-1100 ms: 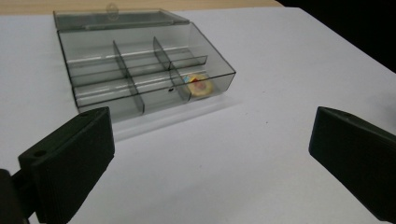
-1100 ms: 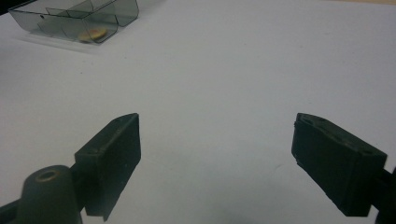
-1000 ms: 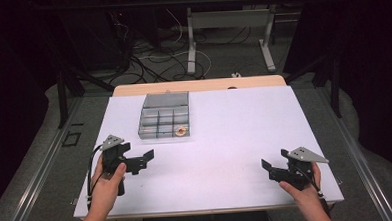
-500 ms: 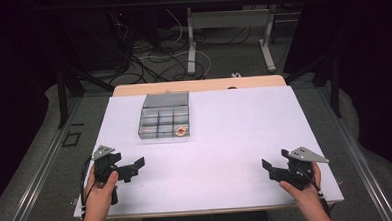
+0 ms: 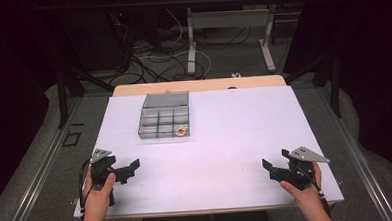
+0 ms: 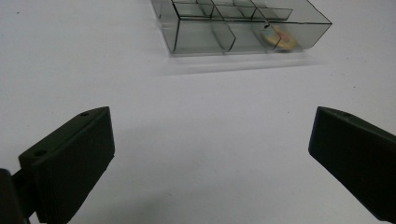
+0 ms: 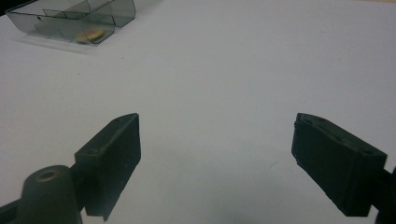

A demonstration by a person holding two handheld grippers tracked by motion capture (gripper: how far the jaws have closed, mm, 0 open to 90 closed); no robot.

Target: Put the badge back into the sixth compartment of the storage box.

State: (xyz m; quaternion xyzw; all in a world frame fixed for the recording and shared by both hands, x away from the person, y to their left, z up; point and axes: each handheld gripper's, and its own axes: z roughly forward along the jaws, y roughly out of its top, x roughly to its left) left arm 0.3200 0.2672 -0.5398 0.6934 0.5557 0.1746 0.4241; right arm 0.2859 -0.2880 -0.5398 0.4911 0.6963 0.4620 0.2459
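Both my grippers are wide open, holding nothing. The clear organizer box (image 5: 164,116) sits well ahead, nearer my left gripper (image 5: 129,170) than my right gripper (image 5: 268,170), orange ring (image 5: 181,131) in its near-right compartment.

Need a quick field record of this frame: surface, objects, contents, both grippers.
surface: white table
box: clear organizer box with compartments, far-left part of the table
contents: one round orange item in the near-right compartment; nothing visible in the rest
left gripper: open, holding nothing, near-left edge, hand-held
right gripper: open, holding nothing, near-right edge, hand-held
contact: neither gripper touches the box
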